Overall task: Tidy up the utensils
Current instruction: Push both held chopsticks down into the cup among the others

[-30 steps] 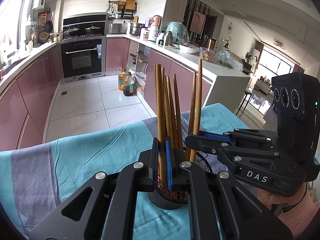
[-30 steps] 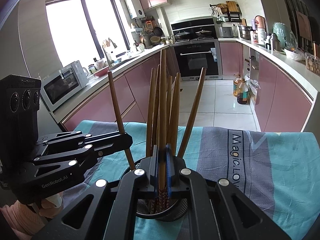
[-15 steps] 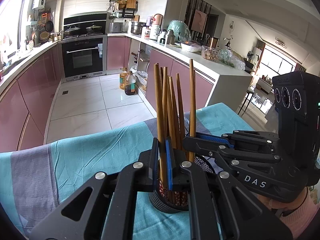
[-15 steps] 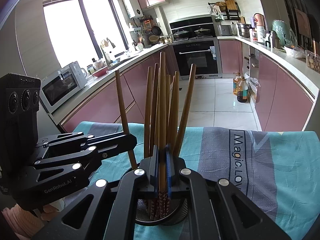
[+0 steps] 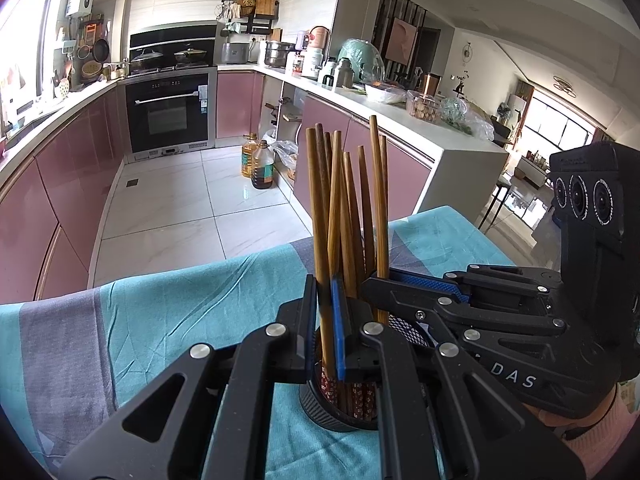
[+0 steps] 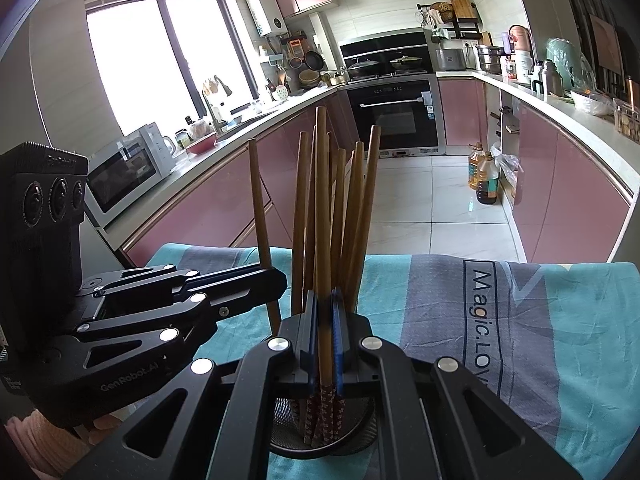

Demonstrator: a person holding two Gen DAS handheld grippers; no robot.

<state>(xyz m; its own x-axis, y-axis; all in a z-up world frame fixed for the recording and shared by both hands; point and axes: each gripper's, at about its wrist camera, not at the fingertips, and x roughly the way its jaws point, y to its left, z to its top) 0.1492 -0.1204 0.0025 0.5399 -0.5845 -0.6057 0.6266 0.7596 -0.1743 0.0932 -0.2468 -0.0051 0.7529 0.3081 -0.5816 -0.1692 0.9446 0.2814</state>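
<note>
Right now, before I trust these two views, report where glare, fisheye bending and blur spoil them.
Right wrist view: the large kitchen window is blown out white, and the pink cabinet fronts curve toward the edges. Left wrist view: glare at the upper left, dark vignette in the corners, the white counter bows. Both views: the brown wooden chopsticks stay sharp.

"DAS" marks the right claw (image 5: pixel 370 280); "Magic.LOV" the tablecloth (image 6: pixel 484 320).
</note>
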